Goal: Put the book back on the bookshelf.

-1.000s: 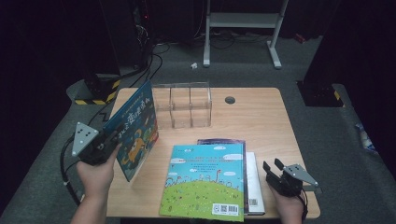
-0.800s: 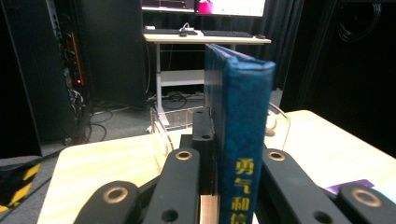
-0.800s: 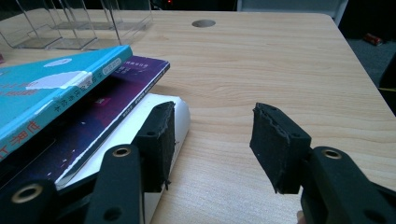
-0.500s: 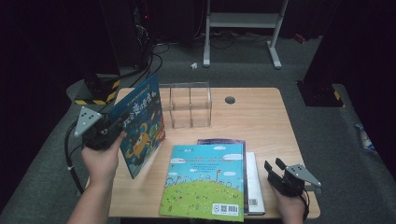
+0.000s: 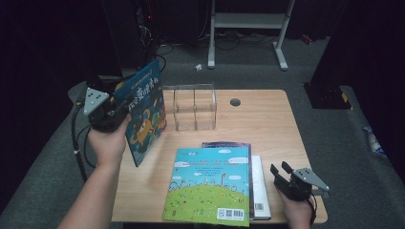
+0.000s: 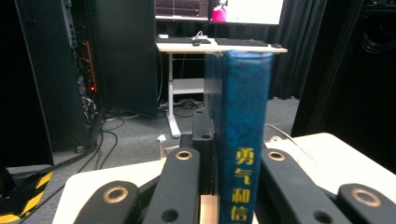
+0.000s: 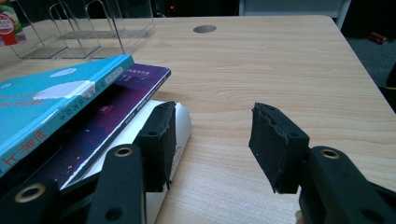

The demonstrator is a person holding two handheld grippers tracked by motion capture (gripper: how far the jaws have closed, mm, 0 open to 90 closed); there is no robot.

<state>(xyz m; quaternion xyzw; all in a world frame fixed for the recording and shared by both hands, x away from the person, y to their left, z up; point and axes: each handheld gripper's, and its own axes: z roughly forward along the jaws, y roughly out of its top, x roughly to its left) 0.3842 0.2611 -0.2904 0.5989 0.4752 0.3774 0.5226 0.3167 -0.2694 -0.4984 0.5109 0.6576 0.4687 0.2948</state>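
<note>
free: bare table (image 5: 267, 119) far right and right of the clear rack (image 5: 193, 109) | blocked: book stack (image 5: 215, 188) near centre (three deep) | blue book (image 5: 143, 114) upright left of rack

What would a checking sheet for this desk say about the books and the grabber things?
Surface: wooden table, with a round hole near the back.
Job's things: blue book held up on edge by the left gripper; clear divided book rack just behind it.
Clutter: stack of books lying flat at the front, a cyan one on top.
Grippers: left shut on the blue book's spine; right gripper open, low beside the stack.
Cables: black cable hanging from the left gripper.
Surroundings: dark room, grey carpet, white desk frame behind.
</note>
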